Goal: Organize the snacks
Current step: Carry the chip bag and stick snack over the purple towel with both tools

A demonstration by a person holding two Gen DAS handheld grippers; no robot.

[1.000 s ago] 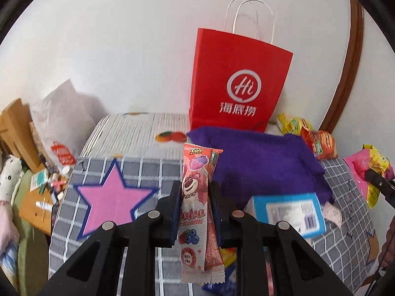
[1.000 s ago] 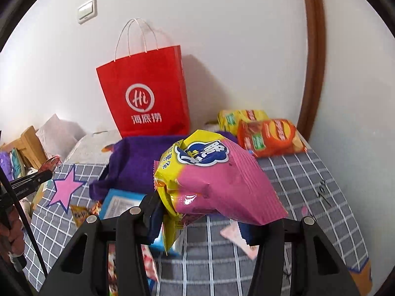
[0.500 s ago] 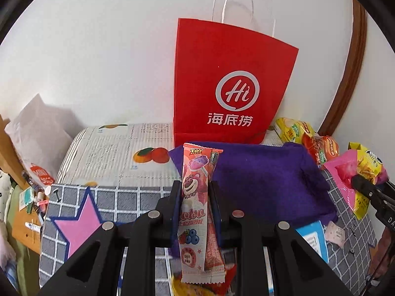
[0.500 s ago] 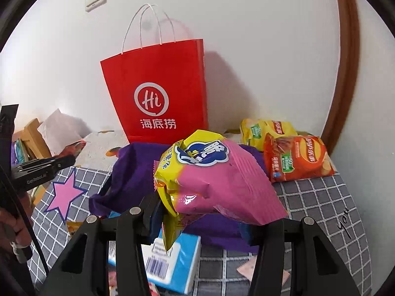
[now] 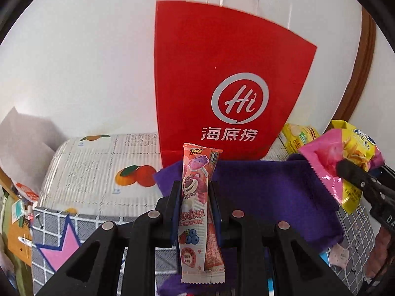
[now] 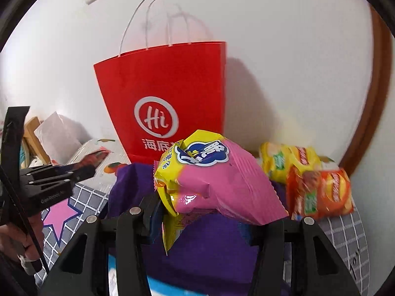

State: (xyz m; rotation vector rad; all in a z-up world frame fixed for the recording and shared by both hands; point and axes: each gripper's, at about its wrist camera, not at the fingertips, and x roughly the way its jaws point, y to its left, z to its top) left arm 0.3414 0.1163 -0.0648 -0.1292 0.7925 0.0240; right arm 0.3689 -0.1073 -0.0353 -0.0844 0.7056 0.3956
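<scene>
My left gripper (image 5: 195,197) is shut on a long pink candy stick packet (image 5: 198,212) with a bear on it, held upright. My right gripper (image 6: 197,212) is shut on a puffy pink-and-yellow chip bag (image 6: 217,177). Straight ahead of both, a red paper bag (image 5: 222,86) with white handles stands against the wall; it also fills the middle of the right wrist view as the red bag (image 6: 167,98). From the left wrist view the chip bag (image 5: 345,162) hangs at the right edge. In the right wrist view the left gripper (image 6: 84,170) shows at the left.
A purple cloth (image 5: 271,192) lies in front of the bag on a grey checked table cover (image 6: 345,231) with a pink star (image 5: 64,246). Yellow and orange chip bags (image 6: 318,192) lie at the back right. A blue box (image 6: 158,286) lies below the grippers.
Both grippers have moved closer to the red bag with their snacks still held; the bag now looks much larger. The blue box has slid down out of the left wrist view.
</scene>
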